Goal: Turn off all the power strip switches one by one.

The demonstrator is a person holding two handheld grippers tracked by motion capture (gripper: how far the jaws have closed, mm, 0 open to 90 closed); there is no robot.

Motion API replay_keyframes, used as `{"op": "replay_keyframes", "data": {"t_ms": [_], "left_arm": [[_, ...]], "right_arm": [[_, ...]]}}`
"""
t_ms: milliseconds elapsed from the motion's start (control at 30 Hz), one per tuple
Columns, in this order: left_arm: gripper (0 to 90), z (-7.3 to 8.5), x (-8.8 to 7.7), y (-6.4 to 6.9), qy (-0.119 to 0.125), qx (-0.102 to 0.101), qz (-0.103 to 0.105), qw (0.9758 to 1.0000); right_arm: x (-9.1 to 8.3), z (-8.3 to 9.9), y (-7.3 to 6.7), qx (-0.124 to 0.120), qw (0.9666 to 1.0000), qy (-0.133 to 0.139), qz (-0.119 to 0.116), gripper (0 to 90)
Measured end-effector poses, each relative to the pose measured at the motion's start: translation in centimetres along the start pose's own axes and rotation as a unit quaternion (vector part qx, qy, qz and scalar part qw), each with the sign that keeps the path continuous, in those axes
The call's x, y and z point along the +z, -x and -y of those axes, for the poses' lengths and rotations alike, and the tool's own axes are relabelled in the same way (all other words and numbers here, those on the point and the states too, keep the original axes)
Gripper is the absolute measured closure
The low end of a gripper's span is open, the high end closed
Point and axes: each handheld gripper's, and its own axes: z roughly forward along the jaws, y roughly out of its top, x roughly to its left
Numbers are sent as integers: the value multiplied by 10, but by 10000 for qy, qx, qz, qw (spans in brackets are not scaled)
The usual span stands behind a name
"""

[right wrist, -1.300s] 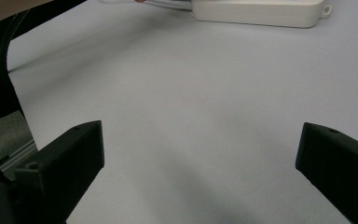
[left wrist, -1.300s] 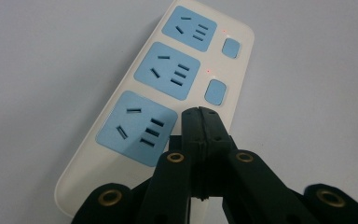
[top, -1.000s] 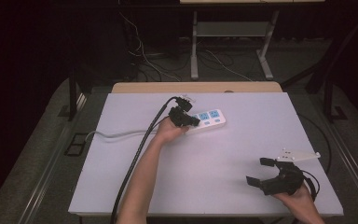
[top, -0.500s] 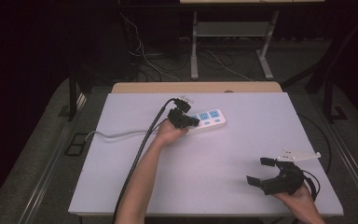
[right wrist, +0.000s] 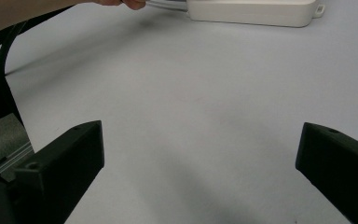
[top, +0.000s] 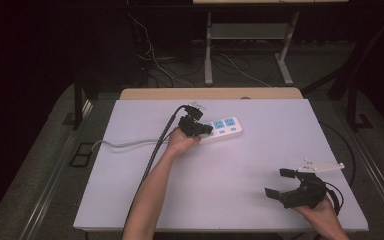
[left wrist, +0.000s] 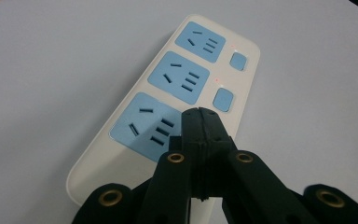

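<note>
A white power strip (top: 224,128) with three blue socket panels lies on the far middle of the white table (top: 240,160). My left gripper (top: 203,129) rests over the strip's left end, jaws shut with nothing between them. In the left gripper view the closed tips (left wrist: 200,116) hover just above the nearest blue socket (left wrist: 147,127), beside a blue switch button (left wrist: 223,100). My right gripper (top: 281,183) sits near the table's front right, jaws wide open and empty. Its view shows the strip (right wrist: 254,11) far off across bare table.
The strip's grey cord (top: 125,145) runs left across the table to its edge. A black cable (top: 152,155) trails along the person's left forearm. A wooden board (top: 210,93) edges the table's far side, and cables lie on the floor beyond.
</note>
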Motion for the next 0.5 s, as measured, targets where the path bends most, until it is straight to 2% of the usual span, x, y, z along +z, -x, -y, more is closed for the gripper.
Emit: {"op": "replay_keyframes", "data": {"t_ms": [133,500], "left_arm": [[896,1,-2,-3,13,-13,72,10000],[895,-8,-13,-4,107,-12,52,9999]], "right_arm": [[0,0,1,17,10000,-18,5,9],[-1,1,3,33,10000,4,23,9]]}}
